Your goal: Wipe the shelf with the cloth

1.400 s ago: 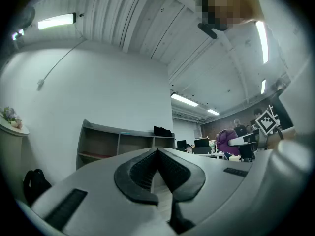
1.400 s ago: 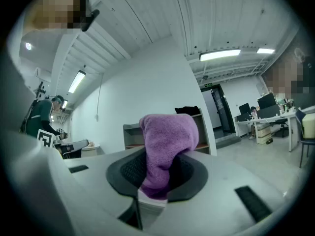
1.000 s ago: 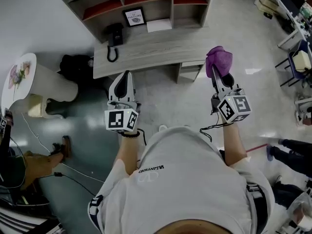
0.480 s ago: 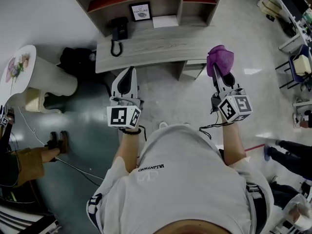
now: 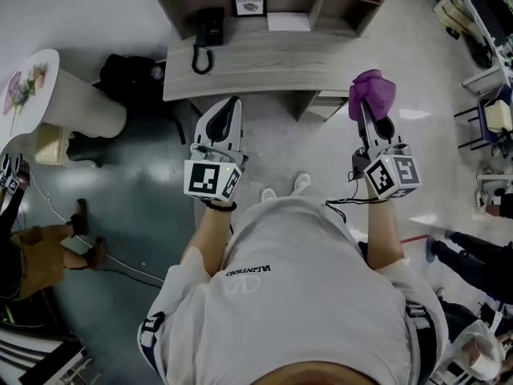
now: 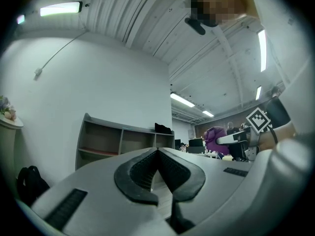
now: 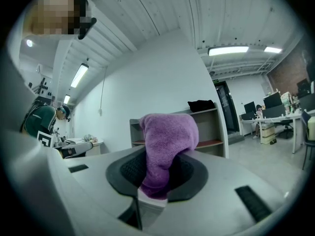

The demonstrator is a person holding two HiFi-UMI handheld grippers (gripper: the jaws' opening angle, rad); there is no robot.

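Left gripper (image 5: pixel 228 112): fingers clenched, empty.
Shelf (image 5: pixel 319 5): ahead, above the counter (image 5: pixel 264 58); not yet reached.
Right gripper (image 5: pixel 367 112): fingers grasping the purple cloth (image 5: pixel 371 93), well short of the shelf.
Risk: bunched cloth may slip out under wiping pressure.

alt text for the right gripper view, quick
The right hand-held gripper is shut on a purple cloth that bulges above its jaws. Behind stands a grey shelf unit against a white wall.
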